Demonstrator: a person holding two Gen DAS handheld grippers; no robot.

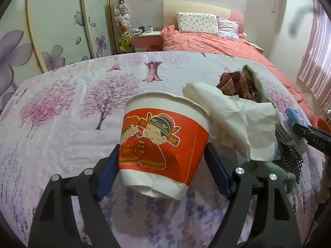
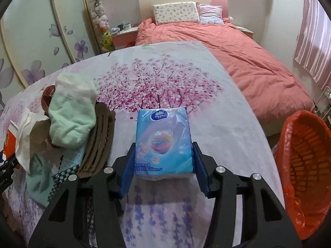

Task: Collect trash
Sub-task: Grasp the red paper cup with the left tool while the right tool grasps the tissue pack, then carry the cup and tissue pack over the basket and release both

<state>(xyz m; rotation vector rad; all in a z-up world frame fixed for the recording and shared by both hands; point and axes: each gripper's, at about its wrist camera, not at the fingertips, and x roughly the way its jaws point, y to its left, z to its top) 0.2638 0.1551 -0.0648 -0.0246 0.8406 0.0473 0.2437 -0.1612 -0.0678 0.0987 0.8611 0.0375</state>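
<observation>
In the left wrist view my left gripper [image 1: 163,161] is shut on a red-and-white paper cup [image 1: 163,144] with a cartoon couple, held tilted above the floral tablecloth [image 1: 62,113]. A crumpled white tissue [image 1: 238,119] hangs just right of the cup's rim. In the right wrist view my right gripper [image 2: 163,159] is shut on a blue Vinda tissue pack [image 2: 163,142], held over the tablecloth [image 2: 217,124]. An orange-lined trash basket [image 2: 306,169] stands at the right, beside the table edge.
A heap of cloths lies between the grippers: a pale green towel [image 2: 72,113], a brown slatted mat [image 2: 99,142], checked fabric [image 1: 235,82] and black mesh [image 1: 289,159]. A bed with a coral duvet [image 2: 238,57] stands behind the table, a floral wardrobe [image 1: 51,31] at the left.
</observation>
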